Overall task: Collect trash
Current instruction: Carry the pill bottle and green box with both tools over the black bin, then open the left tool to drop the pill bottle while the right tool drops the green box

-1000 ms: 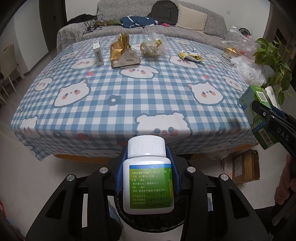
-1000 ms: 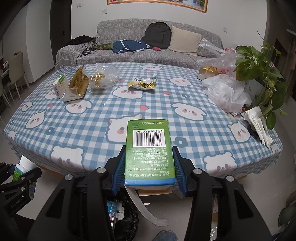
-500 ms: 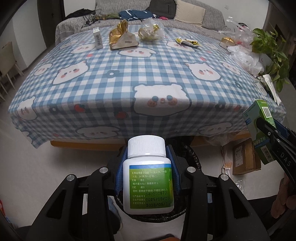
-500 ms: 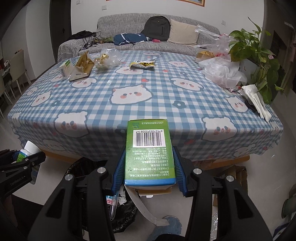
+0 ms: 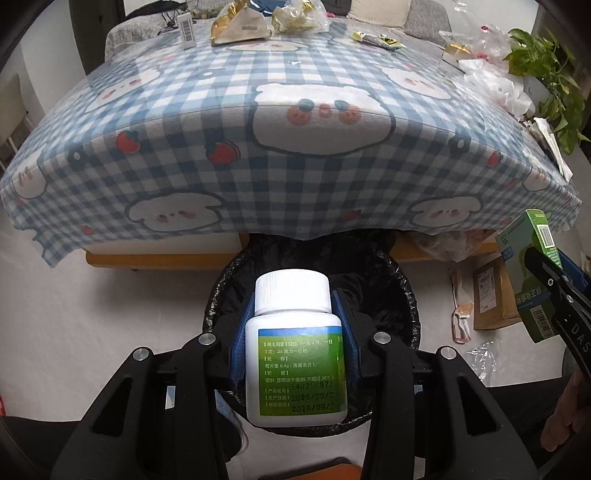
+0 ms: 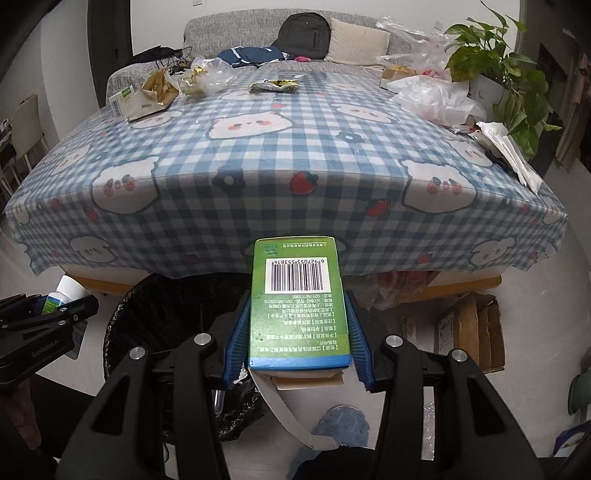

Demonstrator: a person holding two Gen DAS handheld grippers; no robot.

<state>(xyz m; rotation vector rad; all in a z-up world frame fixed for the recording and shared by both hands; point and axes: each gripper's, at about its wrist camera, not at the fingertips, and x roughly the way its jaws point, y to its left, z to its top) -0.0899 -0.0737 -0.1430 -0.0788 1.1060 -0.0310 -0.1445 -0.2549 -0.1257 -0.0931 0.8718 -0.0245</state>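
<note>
My left gripper (image 5: 293, 317) is shut on a white pill bottle (image 5: 295, 354) with a green label, held over the black-lined trash bin (image 5: 402, 295) on the floor by the table's front edge. My right gripper (image 6: 297, 328) is shut on a green box (image 6: 298, 302) with a barcode, just right of the same bin (image 6: 155, 306). The box (image 5: 528, 280) and right gripper show at the right edge of the left wrist view; the bottle (image 6: 64, 293) and left gripper show at the left edge of the right wrist view. On the table's far side lie wrappers (image 6: 275, 85), a gold bag (image 6: 157, 92) and a small box (image 6: 120, 101).
A checked tablecloth (image 6: 258, 158) with bear prints hangs over the table's front edge. Plastic bags (image 6: 436, 96) and a potted plant (image 6: 495, 70) stand at the table's right. A cardboard box (image 6: 472, 332) sits on the floor at right. A sofa (image 6: 258, 33) stands behind.
Both grippers have sunk from table height to below the table's edge, closer to the bin, each still holding its item. The bin's rim now fills more of both views.
</note>
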